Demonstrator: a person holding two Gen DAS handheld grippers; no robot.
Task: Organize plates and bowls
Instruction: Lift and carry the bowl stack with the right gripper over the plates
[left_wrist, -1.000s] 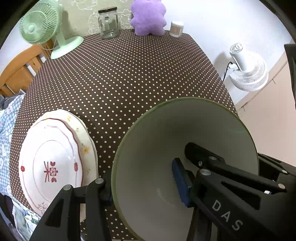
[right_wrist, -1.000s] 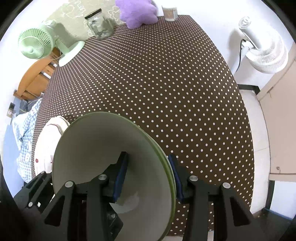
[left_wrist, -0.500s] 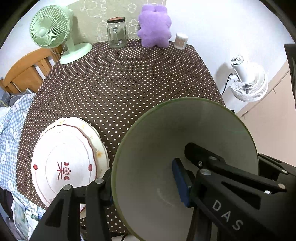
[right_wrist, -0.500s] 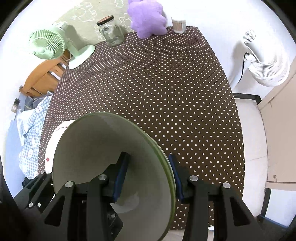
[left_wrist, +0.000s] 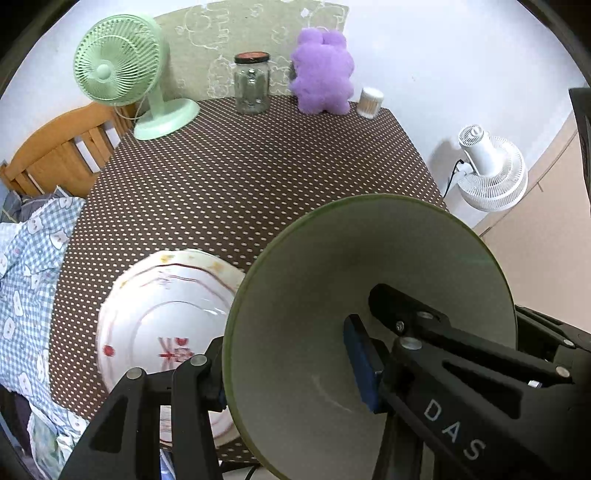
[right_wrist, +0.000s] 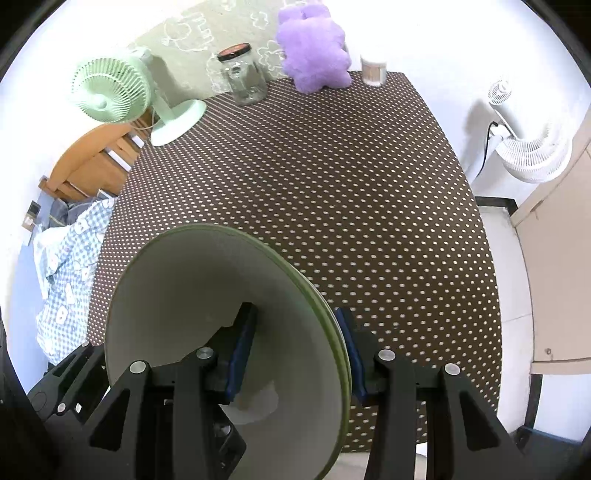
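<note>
At the left of the bench (left_wrist: 258, 192), the patterned white plates (left_wrist: 162, 325) lie stacked flat, probably the pile being built. Beside them the green bowl (left_wrist: 369, 295) hangs in the air, tilted. The left gripper (left_wrist: 288, 369) and right gripper (right_wrist: 295, 350) each have their fingers clamped over opposite rims, sharing its weight.

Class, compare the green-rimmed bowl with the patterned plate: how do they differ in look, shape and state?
The green-rimmed bowl is deep and plain; the patterned plate is shallow with red markings. The bowl is clamped by the left gripper and right gripper; the plate lies on the table. Both are round, pale dishes.
</note>
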